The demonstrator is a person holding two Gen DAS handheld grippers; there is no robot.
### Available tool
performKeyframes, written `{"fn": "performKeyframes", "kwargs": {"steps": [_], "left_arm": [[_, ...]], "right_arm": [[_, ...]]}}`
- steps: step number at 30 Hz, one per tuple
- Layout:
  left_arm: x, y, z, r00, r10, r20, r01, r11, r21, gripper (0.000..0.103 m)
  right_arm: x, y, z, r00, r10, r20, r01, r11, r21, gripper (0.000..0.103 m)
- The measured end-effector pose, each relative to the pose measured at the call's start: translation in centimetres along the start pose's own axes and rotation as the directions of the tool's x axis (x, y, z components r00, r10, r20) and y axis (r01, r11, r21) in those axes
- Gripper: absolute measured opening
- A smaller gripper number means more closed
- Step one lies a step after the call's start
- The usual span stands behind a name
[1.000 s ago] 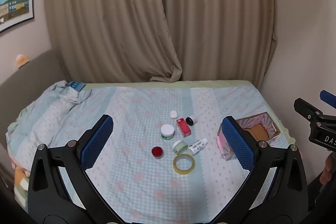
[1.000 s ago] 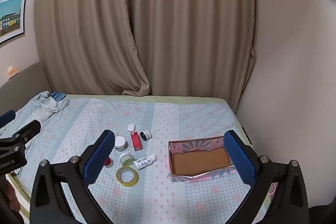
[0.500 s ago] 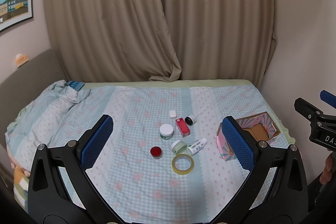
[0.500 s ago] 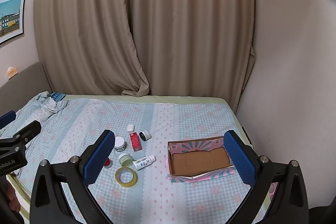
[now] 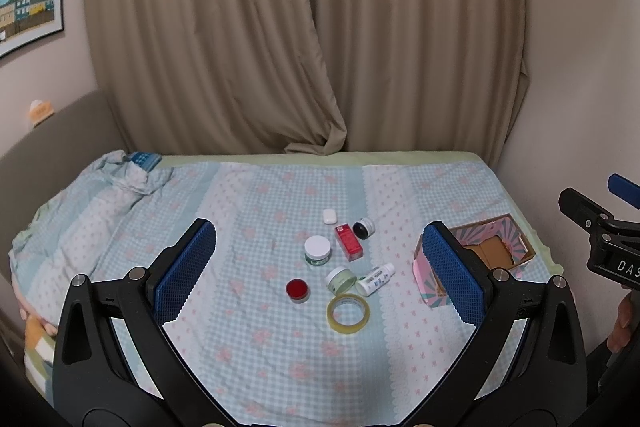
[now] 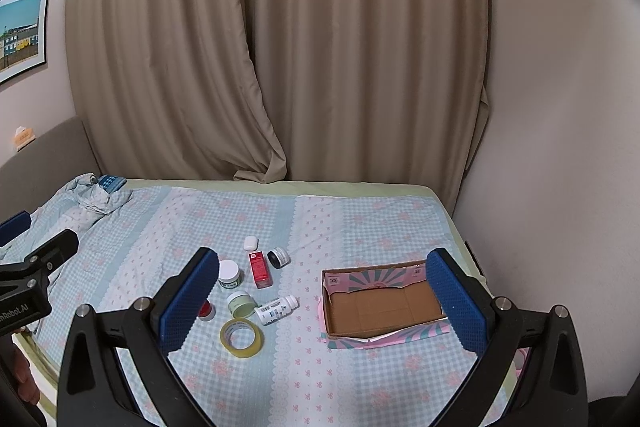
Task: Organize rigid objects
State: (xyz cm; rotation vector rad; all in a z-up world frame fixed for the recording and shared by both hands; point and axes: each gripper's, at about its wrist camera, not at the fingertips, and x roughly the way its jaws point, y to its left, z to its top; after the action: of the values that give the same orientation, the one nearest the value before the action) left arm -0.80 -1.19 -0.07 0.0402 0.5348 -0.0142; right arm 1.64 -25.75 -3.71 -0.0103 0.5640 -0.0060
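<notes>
Several small objects lie clustered mid-bed: a tape roll [image 5: 348, 314] [image 6: 241, 338], a red-lidded jar [image 5: 297, 289], a pale green jar [image 5: 340, 277] [image 6: 241, 303], a white bottle on its side [image 5: 375, 279] [image 6: 277, 309], a white-lidded jar [image 5: 317, 249] [image 6: 229, 272], a red box [image 5: 348, 241] [image 6: 260, 269], a black jar [image 5: 363, 227] [image 6: 278, 257] and a white case [image 5: 329, 216] [image 6: 251, 243]. An open pink cardboard box [image 5: 492, 251] [image 6: 380, 303] sits to their right. My left gripper [image 5: 320, 267] and right gripper [image 6: 320, 297] are open, empty, held above the bed's near side.
The bed has a blue checked sheet [image 5: 256, 203], bunched at the far left with a blue item [image 5: 143, 159] on it. Beige curtains [image 5: 304, 27] hang behind. A wall [image 6: 560, 107] bounds the right side. A picture [image 5: 28, 3] hangs left.
Both views have shifted very slightly; the objects sit marginally lower or nearer in frame. Nothing on the bed has moved and both grippers stay open.
</notes>
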Motion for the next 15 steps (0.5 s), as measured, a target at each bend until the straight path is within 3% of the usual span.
{"fn": "performKeyframes", "kwargs": {"steps": [15], "left_arm": [[0.41,-0.11,-0.26,1.0,-0.002,-0.004,0.002,1.0,-0.004,0.103]], "right_arm": [[0.43,0.34,-0.07,1.0,0.006,-0.003,-0.006,1.0,0.002,0.103]]}}
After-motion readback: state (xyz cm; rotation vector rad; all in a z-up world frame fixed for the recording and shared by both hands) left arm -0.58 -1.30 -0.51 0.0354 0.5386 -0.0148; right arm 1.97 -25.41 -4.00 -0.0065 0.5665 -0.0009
